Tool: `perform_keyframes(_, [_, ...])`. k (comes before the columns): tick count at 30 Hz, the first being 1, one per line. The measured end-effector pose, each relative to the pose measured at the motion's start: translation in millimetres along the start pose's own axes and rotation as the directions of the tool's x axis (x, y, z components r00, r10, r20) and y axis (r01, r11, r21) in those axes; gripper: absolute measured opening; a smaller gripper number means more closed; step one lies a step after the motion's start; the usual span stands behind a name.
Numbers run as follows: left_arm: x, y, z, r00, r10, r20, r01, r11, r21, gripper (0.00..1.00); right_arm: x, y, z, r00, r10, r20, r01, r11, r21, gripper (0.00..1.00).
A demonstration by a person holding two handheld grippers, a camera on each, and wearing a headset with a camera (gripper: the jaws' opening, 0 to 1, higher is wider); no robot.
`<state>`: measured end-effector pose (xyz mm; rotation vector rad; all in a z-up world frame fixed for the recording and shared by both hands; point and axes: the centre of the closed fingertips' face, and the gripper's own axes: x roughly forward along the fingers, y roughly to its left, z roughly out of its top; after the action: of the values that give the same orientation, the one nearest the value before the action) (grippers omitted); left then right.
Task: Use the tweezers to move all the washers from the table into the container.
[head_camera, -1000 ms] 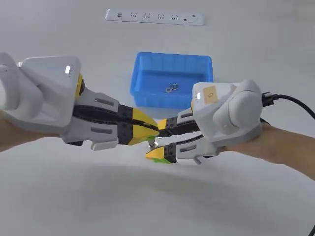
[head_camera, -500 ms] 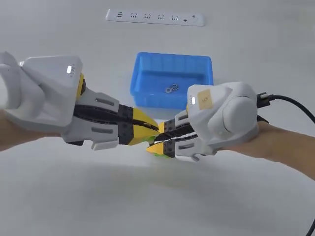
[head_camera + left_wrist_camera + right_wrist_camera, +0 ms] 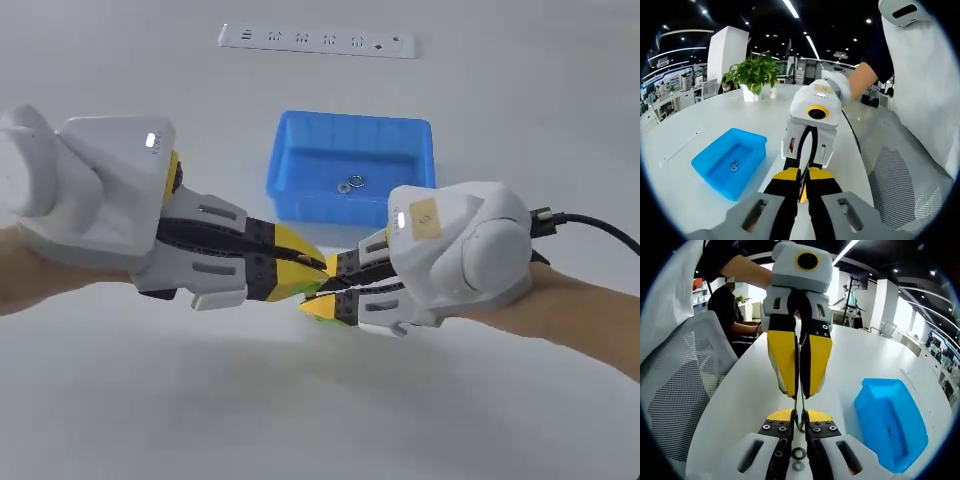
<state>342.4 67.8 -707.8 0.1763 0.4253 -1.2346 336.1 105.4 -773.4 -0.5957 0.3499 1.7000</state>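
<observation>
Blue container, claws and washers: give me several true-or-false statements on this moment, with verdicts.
1. The blue container holds washers. True.
2. The power strip lies between the container and the claws. False: it lies beyond the container.
3. The left claw and right claw meet tip to tip. True.
4. The left claw is wide open. False: it is shut on the tweezers.
5. All washers are already in the container. False: two loose washers lie on the table by the right claw.
</observation>
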Motion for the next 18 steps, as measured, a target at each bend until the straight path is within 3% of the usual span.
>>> perform_keyframes(5, [0.5,-3.3,-4.3,0.9997,-0.015,-0.018,0.014,0.999,-0.038,0.15,1.3,3.0,1.0,1.0000,0.002,0.004,-0.002,1.000,-0.006,0.09])
perform_keyframes(14, [-5.1,-1.2,-2.6,0.9996,0.006,-0.028,-0.007,0.998,-0.057,0.21,-1.4,1.1,5.4,0.9998,-0.012,0.016,0.012,1.000,0.007,0.09])
perform_keyframes(18, [-13.5,-0.1,-12.2,0.9978,0.018,-0.064,-0.024,0.996,-0.090,0.23,-10.3,-3.7,10.3,0.9991,-0.032,0.028,0.031,0.999,0.027,0.09])
